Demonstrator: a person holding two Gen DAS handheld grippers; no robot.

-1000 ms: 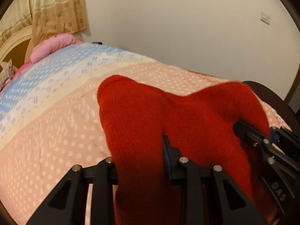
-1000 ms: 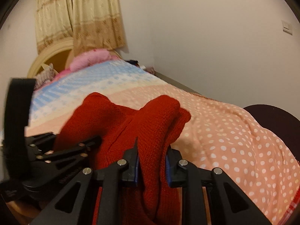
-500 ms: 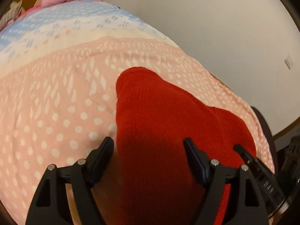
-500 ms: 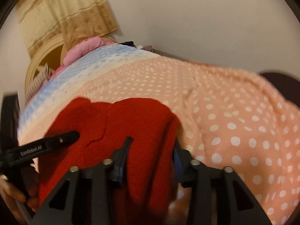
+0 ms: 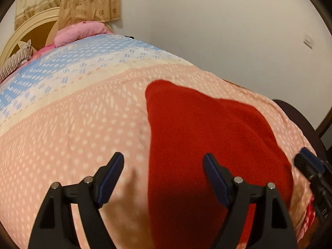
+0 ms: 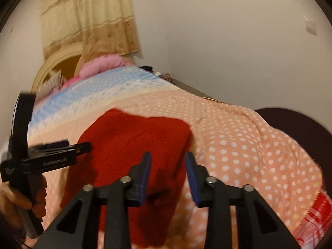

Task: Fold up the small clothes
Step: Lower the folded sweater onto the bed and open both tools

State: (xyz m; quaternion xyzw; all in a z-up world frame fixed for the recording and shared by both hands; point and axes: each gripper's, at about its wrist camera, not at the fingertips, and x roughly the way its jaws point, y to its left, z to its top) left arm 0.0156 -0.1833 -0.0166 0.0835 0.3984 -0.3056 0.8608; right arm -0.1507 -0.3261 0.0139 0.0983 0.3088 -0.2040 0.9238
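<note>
Red knit garment lies flat on the bed, both grippers off it

Red knitted wool garment (image 5: 211,145) lies spread on the peach polka-dot quilt (image 5: 72,141) near the foot of the bed, its top edge showing two rounded corners with a shallow dip between them. In my left view my left gripper (image 5: 164,166) stands wide apart above the cloth — its left finger (image 5: 110,176) is over bare quilt, its right finger over the red knit, and neither blue pad presses on anything. My right gripper (image 6: 168,166) hovers above the garment's right edge; its jaws are closing, yet there is a clear gap between the blue pads and nothing is caught in it. The red knit shows under the left pad and the quilt under the right one.

From the right view I see my left hand (image 6: 25,199) wrapped round the black handle of the other tool, off the garment's left side. Farther up the bed the quilt turns to a blue-and-white band, then a pink pillow (image 5: 81,32) against the cream arched headboard (image 5: 31,25) — a beige patterned curtain (image 5: 87,0) hangs behind. A striped pillow (image 5: 14,62) sits at the far left, and a dark rounded footboard (image 6: 296,126) curves at the right.
</note>
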